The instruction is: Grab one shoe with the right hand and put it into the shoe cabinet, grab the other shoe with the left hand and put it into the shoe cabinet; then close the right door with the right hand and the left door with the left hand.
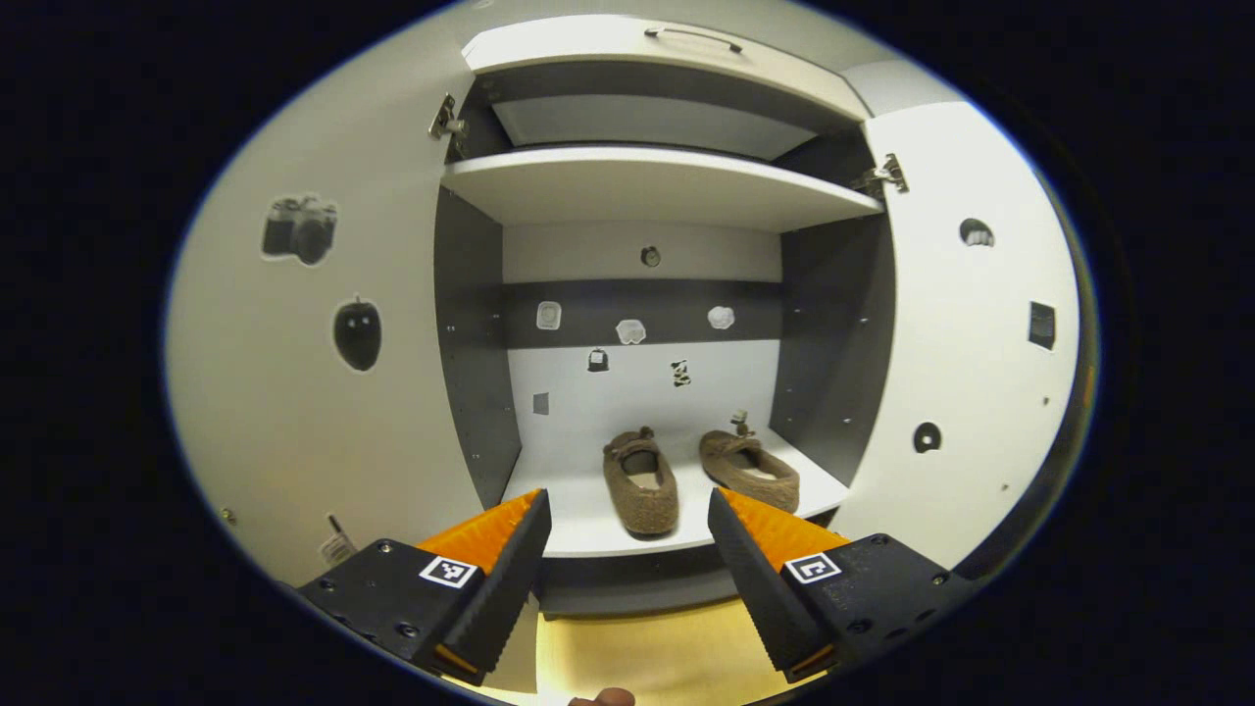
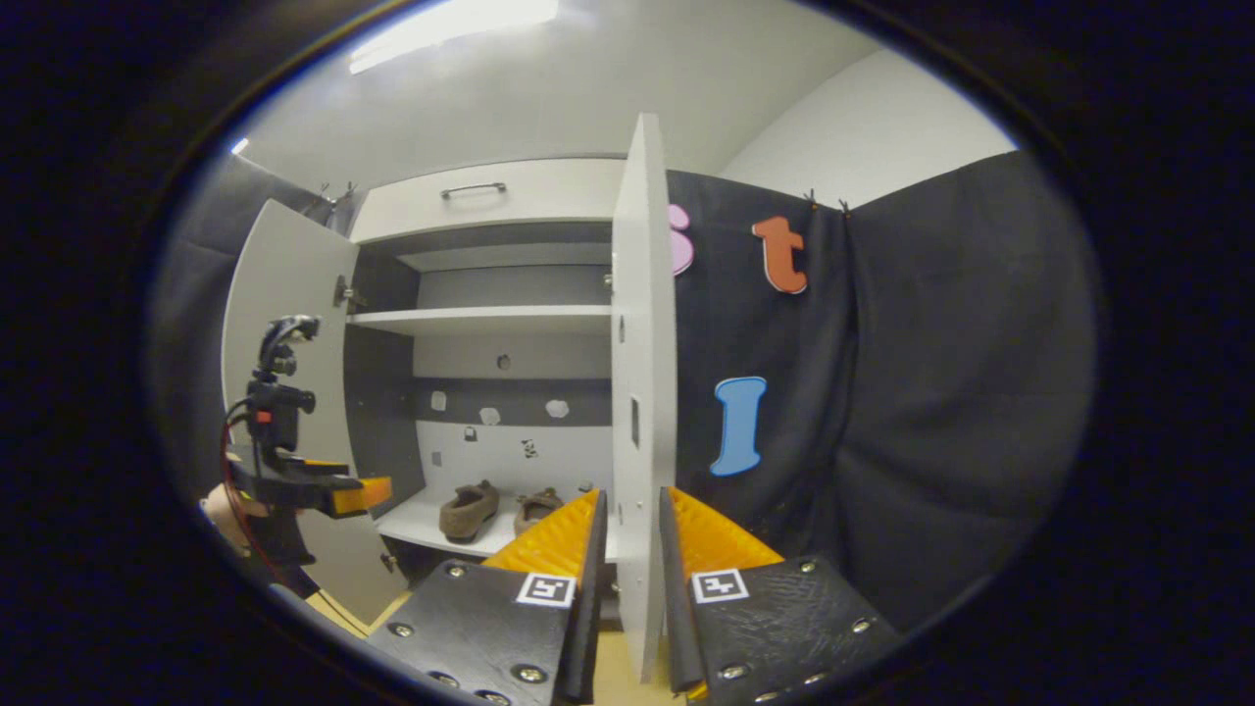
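In the left gripper view the left gripper (image 1: pixel 627 520) hangs in front of the open shoe cabinet (image 1: pixel 667 186) with its fingers set wide apart, holding nothing and touching nothing. Between the fingertips, farther in, the two brown slippers lie on the cabinet's bottom shelf (image 1: pixel 578 525). The left slipper (image 1: pixel 640 481) lies near the middle of the shelf, toe towards the front edge; the right slipper (image 1: pixel 750 469) lies just beside it, nearer the right wall, angled toward the front right corner. The two are close but apart. The left door (image 1: pixel 304 392) stands swung open, with a camera sticker (image 1: pixel 299 228) on its inner face; the right door (image 1: pixel 966 333) is open too. A shelf crosses the cabinet higher up, and a drawer front with a handle (image 1: pixel 692 37) tops it.

In the right gripper view the right gripper (image 2: pixel 632 510) has the free edge of the right door (image 2: pixel 642 373) between its fingers. The fingers are close together, one on each face of the panel, narrow slivers of gap showing beside it; whether both press on it I cannot tell. The door is seen edge-on, standing straight out from the cabinet. Past it, both slippers (image 2: pixel 469 510) sit on the bottom shelf. Off to the left, the left gripper (image 2: pixel 338 487) is held by a hand (image 2: pixel 227 520) before the left door (image 2: pixel 284 324).
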The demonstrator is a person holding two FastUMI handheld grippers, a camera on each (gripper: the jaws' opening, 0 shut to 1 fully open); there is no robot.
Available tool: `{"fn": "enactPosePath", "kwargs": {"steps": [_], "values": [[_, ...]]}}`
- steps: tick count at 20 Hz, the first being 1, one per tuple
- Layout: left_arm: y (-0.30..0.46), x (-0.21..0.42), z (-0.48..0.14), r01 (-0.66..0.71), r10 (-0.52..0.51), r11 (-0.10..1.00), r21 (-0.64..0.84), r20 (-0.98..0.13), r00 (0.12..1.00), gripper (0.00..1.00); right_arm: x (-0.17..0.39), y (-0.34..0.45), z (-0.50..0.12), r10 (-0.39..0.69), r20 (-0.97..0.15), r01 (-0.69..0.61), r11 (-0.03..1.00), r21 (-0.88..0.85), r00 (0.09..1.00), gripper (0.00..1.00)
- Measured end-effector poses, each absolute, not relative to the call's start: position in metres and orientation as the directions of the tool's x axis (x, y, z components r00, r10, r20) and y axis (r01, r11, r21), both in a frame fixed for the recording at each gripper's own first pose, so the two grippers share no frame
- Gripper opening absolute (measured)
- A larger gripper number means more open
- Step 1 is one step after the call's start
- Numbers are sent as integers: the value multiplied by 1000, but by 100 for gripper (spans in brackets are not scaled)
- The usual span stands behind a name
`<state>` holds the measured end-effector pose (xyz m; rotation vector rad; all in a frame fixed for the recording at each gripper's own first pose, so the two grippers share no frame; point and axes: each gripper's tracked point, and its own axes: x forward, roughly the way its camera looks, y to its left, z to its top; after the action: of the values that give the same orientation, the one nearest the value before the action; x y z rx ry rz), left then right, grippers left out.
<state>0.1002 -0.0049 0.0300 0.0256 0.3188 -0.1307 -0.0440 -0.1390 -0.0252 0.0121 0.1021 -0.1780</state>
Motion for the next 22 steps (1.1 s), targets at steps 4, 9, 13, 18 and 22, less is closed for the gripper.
{"fn": "enactPosePath", "kwargs": {"steps": [4, 9, 13, 18, 22], "values": [[-9, 66, 48, 182, -174, 983, 0, -299, 938, 98, -38, -177, -28, -239, -102, 241, 971, 3, 966, 29], [-4, 32, 66, 205, -201, 979, -18, -287, 936, 99, -19, -192, -45, -225, -130, 227, 974, 1, 966, 48], [0, 21, 68, 212, -206, 977, -9, -278, 938, 98, -9, -189, -51, -206, -142, 207, 978, -8, 968, 57], [7, 15, 69, 199, -195, 980, -15, -282, 939, 99, -10, -177, -49, -163, -132, 163, 987, -11, 978, 57], [13, 10, 79, 186, -180, 983, 0, -255, 950, 99, -10, -161, -47, -103, -137, 105, 994, 9, 985, 57]]}}
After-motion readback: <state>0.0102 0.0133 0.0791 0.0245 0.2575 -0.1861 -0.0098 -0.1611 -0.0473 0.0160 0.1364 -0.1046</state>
